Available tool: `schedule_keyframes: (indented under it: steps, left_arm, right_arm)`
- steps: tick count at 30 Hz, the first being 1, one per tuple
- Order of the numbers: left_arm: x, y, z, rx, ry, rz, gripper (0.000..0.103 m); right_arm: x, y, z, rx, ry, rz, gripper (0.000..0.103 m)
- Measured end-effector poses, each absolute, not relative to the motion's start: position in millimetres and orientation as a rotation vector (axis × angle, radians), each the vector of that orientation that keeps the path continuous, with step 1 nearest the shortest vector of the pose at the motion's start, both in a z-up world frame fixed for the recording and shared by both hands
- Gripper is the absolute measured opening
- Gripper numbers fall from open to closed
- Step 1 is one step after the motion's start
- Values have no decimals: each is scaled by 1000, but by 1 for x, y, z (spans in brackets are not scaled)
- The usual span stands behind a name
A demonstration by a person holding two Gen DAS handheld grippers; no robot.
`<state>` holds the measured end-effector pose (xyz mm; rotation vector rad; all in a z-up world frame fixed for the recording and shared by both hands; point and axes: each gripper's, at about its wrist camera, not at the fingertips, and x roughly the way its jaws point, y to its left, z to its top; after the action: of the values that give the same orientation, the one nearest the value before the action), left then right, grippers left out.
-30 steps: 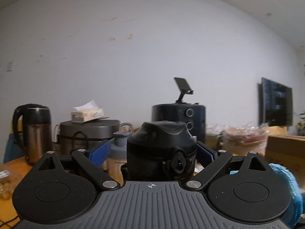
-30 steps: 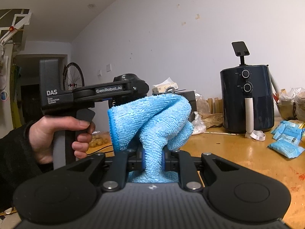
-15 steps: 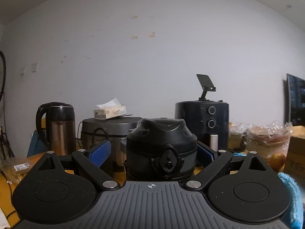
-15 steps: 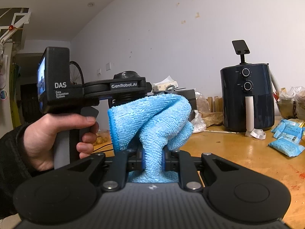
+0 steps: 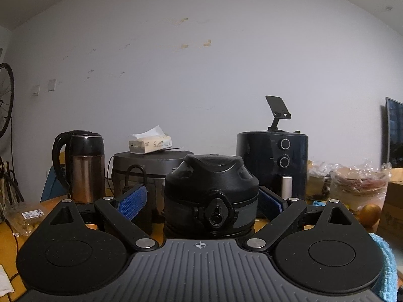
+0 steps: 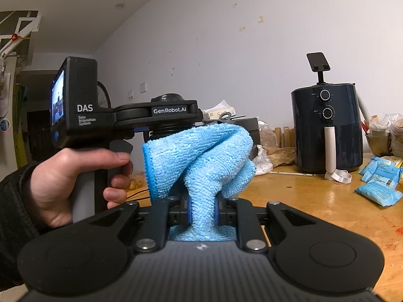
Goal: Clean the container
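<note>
Left wrist view: left tool (image 5: 200, 201) stands spread wide, its blue pads (image 5: 132, 205) on either side of a black-lidded container (image 5: 211, 196). Whether the pads press the container's sides cannot be told, since the lid hides the contact. The container stands upright between the fingers, long axis vertical, its domed lid pointing up and a round latch facing the camera. Beyond the tool, from left to right on the desk (image 5: 7, 236), stand a kettle (image 5: 80, 166), a grey cooker (image 5: 148, 168) with a tissue pack (image 5: 150, 144) on top, and a dark air fryer (image 5: 273, 161). A corner of blue cloth (image 5: 385, 264) shows at the right edge.

Right wrist view: a hand (image 6: 75, 181) grips the left tool's handle at the left. The right tool (image 6: 202, 212) is pressed nearly together, pinching the blue cloth (image 6: 201, 156), which bunches upward above the fingers. The container is hidden behind the cloth and the left tool. To the right the air fryer (image 6: 327, 130) and blue packets (image 6: 380, 183) sit on the desk (image 6: 314, 201).
</note>
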<state>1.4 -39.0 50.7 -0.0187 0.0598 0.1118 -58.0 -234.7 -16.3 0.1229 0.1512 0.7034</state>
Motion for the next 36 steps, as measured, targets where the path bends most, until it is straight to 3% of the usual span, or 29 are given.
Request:
schedule_keyframes:
  steps: [3, 6, 36]
  left_arm:
    - [2, -39, 51, -21, 71, 122, 90]
    - [1, -41, 51, -11, 74, 109, 68]
    - [2, -12, 43, 20, 48, -115, 68]
  right_arm:
    - [-59, -235, -16, 123, 151, 704, 12]
    - [-58, -236, -16, 124, 152, 704, 12]
    - [-58, -239, -17, 132, 157, 708, 12]
